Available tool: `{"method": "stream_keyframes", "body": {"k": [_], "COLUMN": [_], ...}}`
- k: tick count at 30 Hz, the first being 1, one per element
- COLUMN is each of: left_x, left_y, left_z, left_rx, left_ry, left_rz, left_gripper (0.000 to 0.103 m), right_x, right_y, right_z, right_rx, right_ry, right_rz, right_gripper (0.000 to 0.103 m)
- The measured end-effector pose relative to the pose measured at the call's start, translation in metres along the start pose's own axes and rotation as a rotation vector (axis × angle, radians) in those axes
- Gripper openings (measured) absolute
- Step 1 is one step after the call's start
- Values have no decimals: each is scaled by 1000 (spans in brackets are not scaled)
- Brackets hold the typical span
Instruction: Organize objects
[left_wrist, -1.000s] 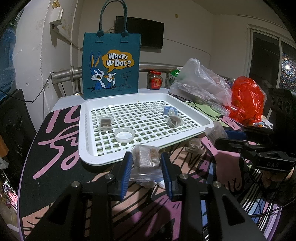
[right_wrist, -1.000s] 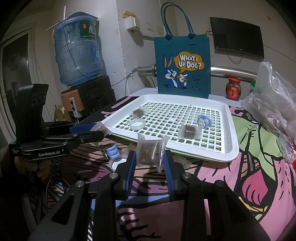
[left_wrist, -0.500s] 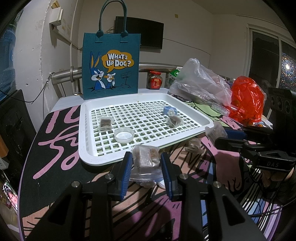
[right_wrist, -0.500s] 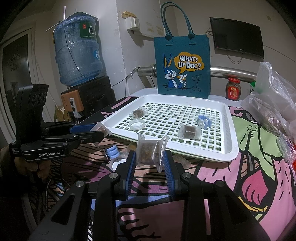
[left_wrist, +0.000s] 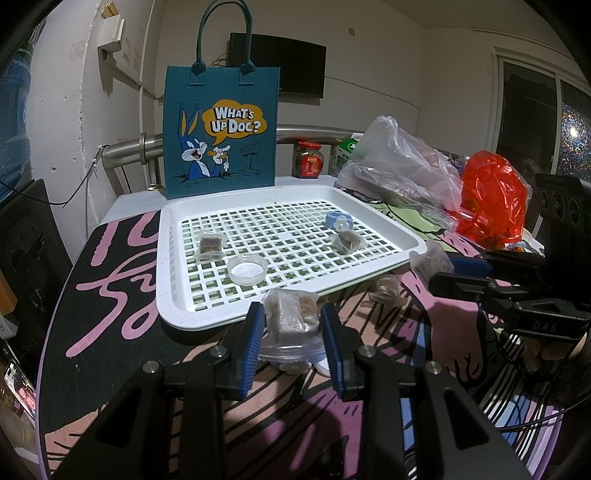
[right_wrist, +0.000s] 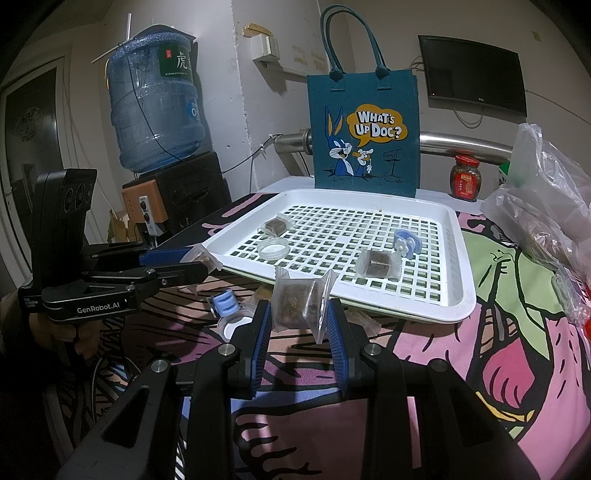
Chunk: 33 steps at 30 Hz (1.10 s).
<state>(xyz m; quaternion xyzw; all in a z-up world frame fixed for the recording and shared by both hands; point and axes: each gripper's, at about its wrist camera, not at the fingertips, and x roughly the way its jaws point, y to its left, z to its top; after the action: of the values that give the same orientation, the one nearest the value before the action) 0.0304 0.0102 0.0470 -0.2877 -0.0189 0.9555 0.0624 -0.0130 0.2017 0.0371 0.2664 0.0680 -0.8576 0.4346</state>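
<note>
At the bottom centre of the left wrist view, the left tongs (left_wrist: 291, 325) are closed on a small clear plastic packet with brown contents (left_wrist: 291, 314), its blue pads pressing both sides. Just under the packet lie a clear round lid and pale blue clips (left_wrist: 291, 360) on the desk with the pink, black and green cartoon cover (left_wrist: 110, 295). In the right wrist view the right tongs (right_wrist: 301, 325) clamp a second clear packet of brown crumbly filling (right_wrist: 299, 304) at lower centre — its sealed edge sticks out toward the right pad.

Beyond both sets of tongs sits the white plastic grid tray (left_wrist: 415, 245), its near rim just behind the held packets. On the tray lie a clear round lid (left_wrist: 246, 269) at near left, a brown-filled packet (left_wrist: 209, 244) behind it, another such packet (left_wrist: 347, 242) at right, and a pale blue flower-shaped clip (left_wrist: 337, 220) just beyond that one.

Farther back, touching the tray's far rim or just behind it — I cannot tell which — stands a teal felt tote bag printed "What's Up Doc?" (left_wrist: 221, 125). At far right are a crumpled clear plastic bag (left_wrist: 399, 166) and a red plastic bag (left_wrist: 491, 195).
</note>
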Motion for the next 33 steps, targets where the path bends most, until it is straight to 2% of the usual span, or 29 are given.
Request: {"method": "stream_keyframes", "body": {"k": [14, 17, 20, 25, 29, 33], "left_x": [0, -13, -26, -25, -2, 29], "left_y": [7, 19, 33, 48, 54, 61], "left_z": [4, 13, 28, 50, 54, 49], "left_rx": [-19, -54, -65, -78, -73, -77], "left_ry": [15, -16, -63, -75, -31, 49], "left_rz": [-5, 0, 40, 58, 82, 102], "left_gripper": [31, 31, 31, 31, 31, 31], "right_x": [-2, -11, -25, -36, -24, 5], "right_y": [-7, -12, -20, -37, -52, -63], "right_z": [6, 15, 30, 57, 72, 72], "right_rx": [33, 45, 47, 67, 101, 110], "right_ry": [-2, -25, -70, -122, -94, 0], "right_rz": [-6, -14, -36, -43, -37, -75], "right_gripper": [29, 29, 29, 29, 29, 29]}}
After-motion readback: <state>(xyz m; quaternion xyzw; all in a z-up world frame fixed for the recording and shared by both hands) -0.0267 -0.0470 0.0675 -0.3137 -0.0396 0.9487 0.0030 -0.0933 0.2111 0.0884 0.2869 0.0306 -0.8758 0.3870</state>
